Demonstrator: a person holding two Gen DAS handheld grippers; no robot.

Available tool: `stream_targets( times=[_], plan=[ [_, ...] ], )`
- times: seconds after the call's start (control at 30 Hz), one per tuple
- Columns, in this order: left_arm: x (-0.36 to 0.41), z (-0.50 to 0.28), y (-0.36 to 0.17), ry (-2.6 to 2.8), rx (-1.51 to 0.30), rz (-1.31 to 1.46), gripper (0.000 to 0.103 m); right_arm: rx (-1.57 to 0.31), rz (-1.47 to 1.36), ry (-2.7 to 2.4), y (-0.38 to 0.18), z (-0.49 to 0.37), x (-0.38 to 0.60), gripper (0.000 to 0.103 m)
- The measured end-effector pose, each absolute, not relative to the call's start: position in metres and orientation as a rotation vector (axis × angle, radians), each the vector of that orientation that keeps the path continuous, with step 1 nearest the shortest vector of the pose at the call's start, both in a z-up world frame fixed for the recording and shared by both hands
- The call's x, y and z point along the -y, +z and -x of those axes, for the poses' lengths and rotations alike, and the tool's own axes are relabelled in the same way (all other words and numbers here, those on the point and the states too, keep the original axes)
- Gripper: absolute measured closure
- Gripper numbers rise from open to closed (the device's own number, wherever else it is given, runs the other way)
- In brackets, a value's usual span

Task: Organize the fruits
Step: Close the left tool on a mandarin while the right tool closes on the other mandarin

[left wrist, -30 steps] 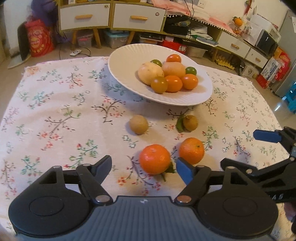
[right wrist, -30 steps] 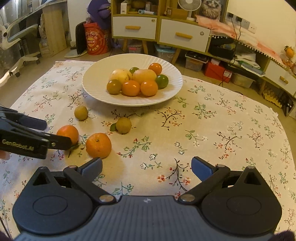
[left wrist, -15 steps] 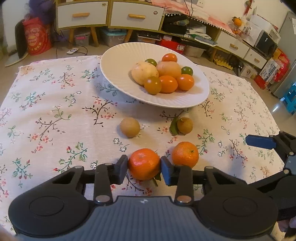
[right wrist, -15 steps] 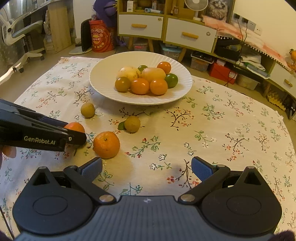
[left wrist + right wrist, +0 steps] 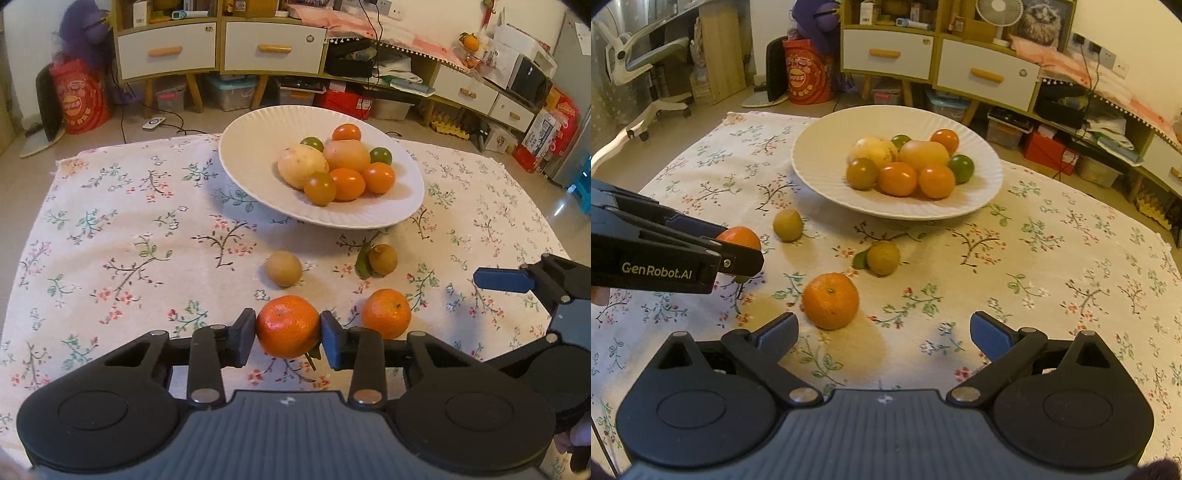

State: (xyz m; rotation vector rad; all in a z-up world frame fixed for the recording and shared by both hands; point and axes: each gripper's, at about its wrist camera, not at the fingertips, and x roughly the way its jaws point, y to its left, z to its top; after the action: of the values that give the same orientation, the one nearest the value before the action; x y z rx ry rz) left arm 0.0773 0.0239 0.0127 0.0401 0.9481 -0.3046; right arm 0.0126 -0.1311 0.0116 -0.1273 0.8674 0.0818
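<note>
My left gripper (image 5: 288,338) is shut on an orange tangerine (image 5: 287,325) and holds it just above the floral cloth; the tangerine also shows in the right wrist view (image 5: 740,238). A second tangerine (image 5: 386,313) (image 5: 830,301) lies on the cloth to its right. Two small yellow-brown fruits (image 5: 284,268) (image 5: 382,259) lie between the tangerines and a white plate (image 5: 251,147) holding several fruits. My right gripper (image 5: 884,334) is open and empty, just right of and behind the second tangerine.
The floral cloth (image 5: 110,229) covers the table. Beyond its far edge stand drawer cabinets (image 5: 221,48), storage boxes and a red bag (image 5: 79,99). An office chair (image 5: 639,74) stands at far left in the right wrist view.
My left gripper closed on the near tangerine and lifted it slightly. My right gripper moved forward toward the second tangerine and stayed open.
</note>
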Motion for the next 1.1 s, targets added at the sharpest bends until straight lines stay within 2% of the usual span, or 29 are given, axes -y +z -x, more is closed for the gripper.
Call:
stream_targets(
  times=[0.37,0.53,0.7,0.97,1.1],
  plan=[
    [-0.043,-0.076,0.013,-0.279,-0.956,-0.036,0.089,-0.882,0.135,0.102,0.008,-0.025,0.111,0.021],
    [-0.047,-0.076,0.013,-0.276,-0.958,-0.039,0.089,-0.892,0.136,0.105,0.006,-0.028,0.107,0.037],
    [-0.048,-0.076,0.013,-0.277,-0.959,-0.042,0.089,-0.901,0.143,0.108,0.005,-0.029,0.106,0.048],
    [-0.046,-0.076,0.012,-0.28,-0.96,-0.048,0.089,-0.902,0.146,0.118,0.006,-0.029,0.108,0.053],
    [-0.045,-0.076,0.012,-0.279,-0.96,-0.05,0.089,-0.902,0.156,0.136,0.006,-0.029,0.105,0.061]
  ],
)
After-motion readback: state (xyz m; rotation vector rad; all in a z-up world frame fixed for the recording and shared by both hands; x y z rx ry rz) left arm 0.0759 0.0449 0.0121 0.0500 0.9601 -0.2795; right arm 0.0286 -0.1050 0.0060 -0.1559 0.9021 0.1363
